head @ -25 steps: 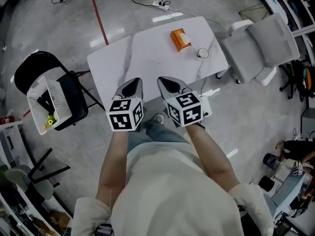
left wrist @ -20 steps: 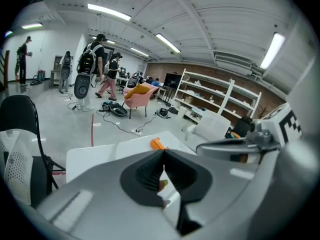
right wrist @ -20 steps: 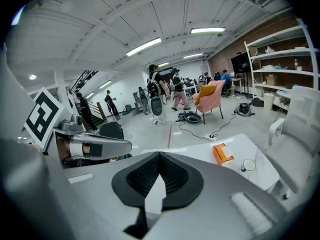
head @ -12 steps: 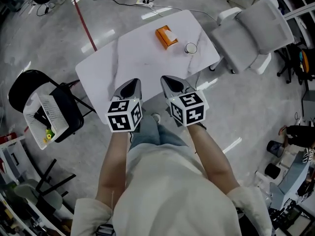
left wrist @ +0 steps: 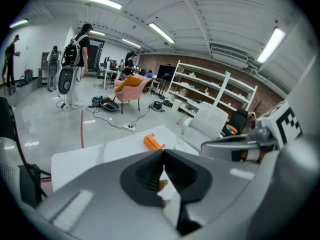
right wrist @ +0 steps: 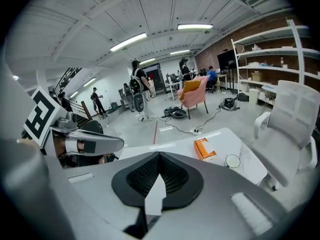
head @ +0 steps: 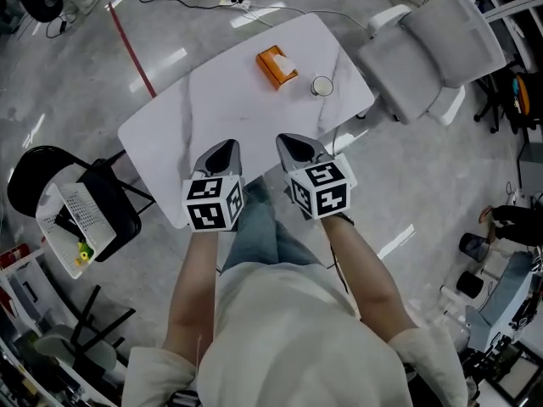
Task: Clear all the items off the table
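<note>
A white marble-pattern table (head: 212, 108) carries an orange box (head: 276, 64) and a small round white cup-like item (head: 321, 86) toward its far right end. My left gripper (head: 224, 148) and right gripper (head: 291, 142) hover side by side over the table's near edge, both shut with nothing between the jaws. The left gripper view shows its closed jaws (left wrist: 163, 152) with the orange box (left wrist: 153, 142) beyond them. In the right gripper view the closed jaws (right wrist: 159, 155) point at the table, with the orange box (right wrist: 204, 148) and the round item (right wrist: 232, 161) ahead to the right.
A white wire basket (head: 72, 219) holding a few small things rests on a black chair (head: 51, 172) left of the table. A white armchair (head: 433, 49) stands at the table's right end. Cables and a red floor line (head: 127, 45) lie beyond it. People stand far off.
The table, chair and basket have slid left and down in the head view and appear turned as the person moves. Both grippers stay shut, side by side over the near edge.
</note>
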`<state>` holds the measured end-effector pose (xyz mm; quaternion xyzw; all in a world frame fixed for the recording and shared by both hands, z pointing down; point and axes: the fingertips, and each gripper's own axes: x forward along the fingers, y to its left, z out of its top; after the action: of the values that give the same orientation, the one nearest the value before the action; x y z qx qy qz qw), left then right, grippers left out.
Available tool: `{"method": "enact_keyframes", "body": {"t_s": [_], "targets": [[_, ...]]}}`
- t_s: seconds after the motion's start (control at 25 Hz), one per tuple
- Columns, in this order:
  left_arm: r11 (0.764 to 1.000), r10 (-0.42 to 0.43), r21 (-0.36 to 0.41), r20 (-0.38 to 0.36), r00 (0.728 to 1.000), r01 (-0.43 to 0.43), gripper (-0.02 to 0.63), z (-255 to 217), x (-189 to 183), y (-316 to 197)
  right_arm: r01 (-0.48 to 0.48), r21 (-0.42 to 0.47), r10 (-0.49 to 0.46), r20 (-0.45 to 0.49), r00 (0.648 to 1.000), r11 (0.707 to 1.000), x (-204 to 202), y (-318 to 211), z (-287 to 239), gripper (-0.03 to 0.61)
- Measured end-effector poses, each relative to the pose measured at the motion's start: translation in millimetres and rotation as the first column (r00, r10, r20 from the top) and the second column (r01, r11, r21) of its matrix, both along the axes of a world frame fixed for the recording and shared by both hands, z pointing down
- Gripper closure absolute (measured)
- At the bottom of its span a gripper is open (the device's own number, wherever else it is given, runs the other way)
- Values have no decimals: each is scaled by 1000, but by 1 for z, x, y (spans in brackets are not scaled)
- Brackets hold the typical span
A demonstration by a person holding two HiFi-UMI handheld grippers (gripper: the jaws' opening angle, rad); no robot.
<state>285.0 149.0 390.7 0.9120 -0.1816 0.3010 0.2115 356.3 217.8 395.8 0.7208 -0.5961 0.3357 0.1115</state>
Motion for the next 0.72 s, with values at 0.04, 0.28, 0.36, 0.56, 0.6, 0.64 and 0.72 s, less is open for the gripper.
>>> {"method": "enact_keyframes", "body": {"t_s": [0.04,0.28,0.36,0.56,0.6,0.64,0.72], "targets": [[1000,7,2,5,1000,-7,604,4,5,-3,0,-9,0,0,1000,1000,5,-4,6,580],[999,45,4,31,998,-45,604,26,42,-28,-9,-53,9,-12,1000,999,44,-34,32,580],[999,44,-5,36,998,-43,604,35,53,-40,-15,-66,14,-15,1000,998,58,-45,40,580],[999,35,-29,53,998,-34,604,57,73,-64,-31,-93,30,-12,999,995,89,-71,58,580],[999,36,-35,57,998,-34,604,61,78,-68,-32,-98,31,-13,999,995,95,-76,61,580],[999,38,-40,60,997,-35,604,65,83,-72,-32,-105,31,-13,999,994,101,-80,65,580],[998,42,-48,64,997,-39,603,72,92,-78,-31,-119,30,-11,999,992,111,-88,74,580]]}}
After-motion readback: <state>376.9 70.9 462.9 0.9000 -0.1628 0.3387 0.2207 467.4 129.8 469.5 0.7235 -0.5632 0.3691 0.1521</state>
